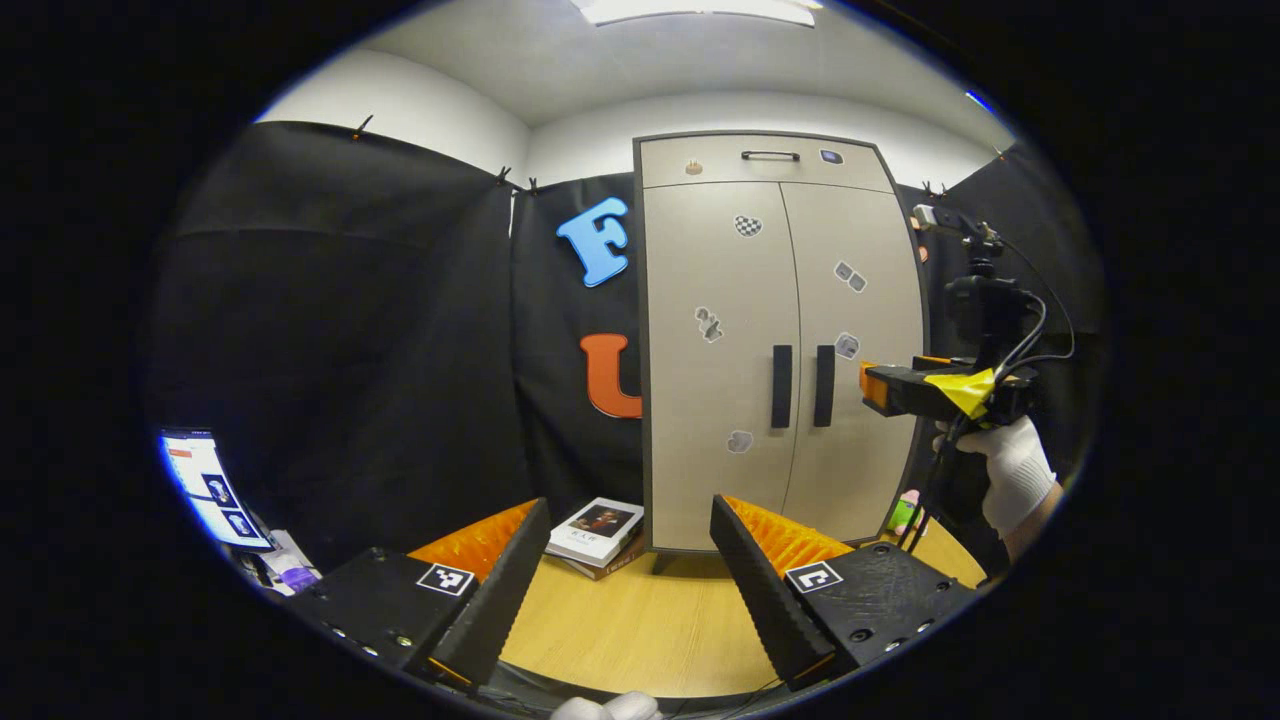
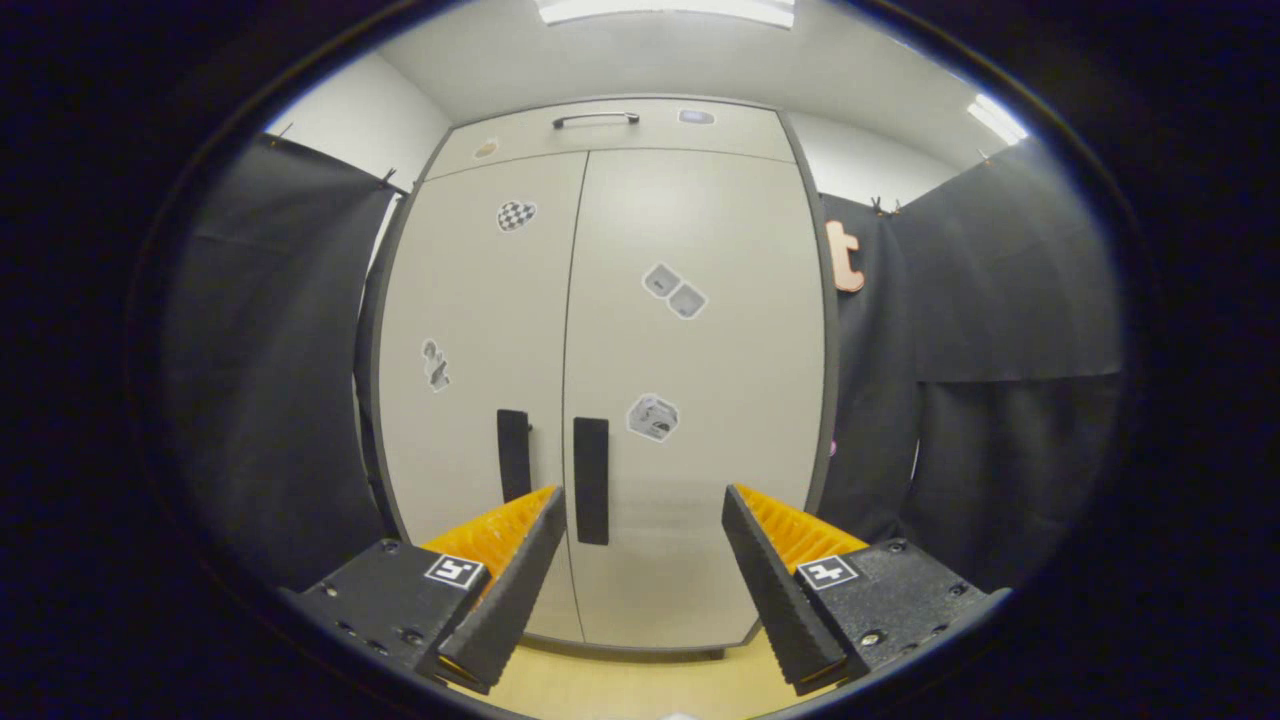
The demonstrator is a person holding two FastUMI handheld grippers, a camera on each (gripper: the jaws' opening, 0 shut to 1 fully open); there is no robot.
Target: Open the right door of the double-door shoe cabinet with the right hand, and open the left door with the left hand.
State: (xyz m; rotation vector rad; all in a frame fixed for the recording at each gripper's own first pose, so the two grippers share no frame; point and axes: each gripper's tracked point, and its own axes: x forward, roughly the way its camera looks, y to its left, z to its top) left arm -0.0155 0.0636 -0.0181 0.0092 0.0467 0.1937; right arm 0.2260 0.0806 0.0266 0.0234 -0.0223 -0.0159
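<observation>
In the left gripper view, the left claw [image 1: 630,510] hangs released, its two fingers spread wide with nothing between them, above a wooden worktop [image 1: 640,625]. Ahead of it, at the back of the worktop, stands the shoe cabinet [image 1: 780,340], upright, with both doors shut. The left door [image 1: 715,360] and the right door [image 1: 850,360] meet at a seam down the middle, and their two dark vertical handles, the left handle [image 1: 781,386] and the right handle [image 1: 824,385], sit just beside each other on either side of that seam. A drawer front [image 1: 765,160] with a small bar pull runs across the top, and stickers dot the doors. A stack of books [image 1: 598,535] lies on the worktop just beside the cabinet's lower left corner. A lit screen [image 1: 210,490] shows at the far left. To the right of the cabinet, a gloved hand [image 1: 1015,475] holds the right claw [image 1: 868,388], whose tip is near the right handle, apart from it; from here I cannot tell how its fingers stand.

In the right gripper view, the right claw [image 2: 645,505] is released, fingers wide apart, close in front of the cabinet. The right door fills the space between the fingers, and its handle stands just beside the left finger [image 2: 515,570]; I cannot tell whether they touch. The left door's handle is partly behind that finger.
</observation>
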